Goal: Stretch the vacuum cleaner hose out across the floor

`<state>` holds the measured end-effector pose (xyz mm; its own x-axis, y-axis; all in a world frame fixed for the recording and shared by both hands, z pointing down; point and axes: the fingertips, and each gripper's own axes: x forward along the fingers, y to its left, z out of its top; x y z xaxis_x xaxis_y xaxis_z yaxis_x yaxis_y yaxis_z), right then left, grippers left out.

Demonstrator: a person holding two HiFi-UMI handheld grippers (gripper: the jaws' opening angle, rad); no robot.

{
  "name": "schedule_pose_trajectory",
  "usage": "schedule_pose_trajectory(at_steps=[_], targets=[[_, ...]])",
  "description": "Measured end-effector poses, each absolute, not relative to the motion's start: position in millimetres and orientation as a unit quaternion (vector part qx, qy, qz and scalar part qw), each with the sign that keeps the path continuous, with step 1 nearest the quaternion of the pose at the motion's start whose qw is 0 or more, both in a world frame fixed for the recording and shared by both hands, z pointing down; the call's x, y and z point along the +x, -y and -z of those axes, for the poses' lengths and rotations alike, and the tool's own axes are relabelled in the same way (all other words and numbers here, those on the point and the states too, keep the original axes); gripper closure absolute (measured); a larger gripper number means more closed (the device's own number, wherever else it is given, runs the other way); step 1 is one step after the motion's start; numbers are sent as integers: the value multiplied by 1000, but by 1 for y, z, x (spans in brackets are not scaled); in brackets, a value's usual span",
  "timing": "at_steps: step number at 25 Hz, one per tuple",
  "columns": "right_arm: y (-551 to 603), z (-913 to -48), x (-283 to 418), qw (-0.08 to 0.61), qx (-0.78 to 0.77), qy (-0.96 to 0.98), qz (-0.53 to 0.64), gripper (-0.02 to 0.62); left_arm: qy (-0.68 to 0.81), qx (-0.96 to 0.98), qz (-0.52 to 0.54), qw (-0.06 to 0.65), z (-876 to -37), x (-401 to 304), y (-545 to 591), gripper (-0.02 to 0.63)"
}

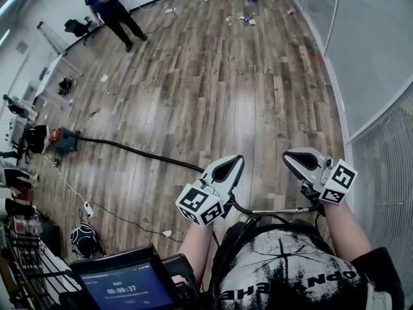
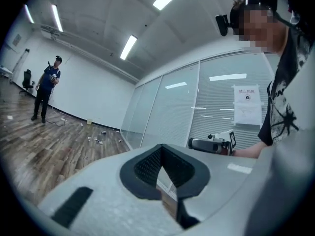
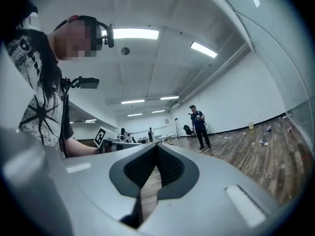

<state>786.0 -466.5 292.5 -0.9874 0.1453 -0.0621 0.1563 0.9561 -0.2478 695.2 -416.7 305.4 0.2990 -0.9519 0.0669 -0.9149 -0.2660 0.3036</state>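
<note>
- My left gripper (image 1: 227, 170) is held up level in front of my chest, over the near end of the hose (image 1: 129, 148). Its fingers are pressed together with nothing between them.
- My right gripper (image 1: 298, 161) is level too, to the right of the hose, with its fingers together and empty.
- The hose lies on the wood floor (image 1: 213, 89), a dark line from the vacuum cleaner (image 1: 63, 139) at its left end to where my left gripper hides it.
- A white cable (image 1: 110, 215) trails on my side of the hose.
- A person (image 1: 113, 8) stands far beyond the hose.
- A glass wall (image 1: 374, 57) runs well right of the hose.
</note>
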Motion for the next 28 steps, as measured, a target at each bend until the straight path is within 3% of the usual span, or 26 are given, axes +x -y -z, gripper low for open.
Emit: schedule_pose_trajectory(at_steps=[7,14,28], targets=[[457,-261,887,67,135,-977,149,588,624,768,79,116,-271,799,407,606],[427,-269,910,31,179,-979,93,588,640,762,41,90,-276,853,394,606],[385,-270,879,6,146,-989,34,589,635,768,37,70,-267,817,341,606]])
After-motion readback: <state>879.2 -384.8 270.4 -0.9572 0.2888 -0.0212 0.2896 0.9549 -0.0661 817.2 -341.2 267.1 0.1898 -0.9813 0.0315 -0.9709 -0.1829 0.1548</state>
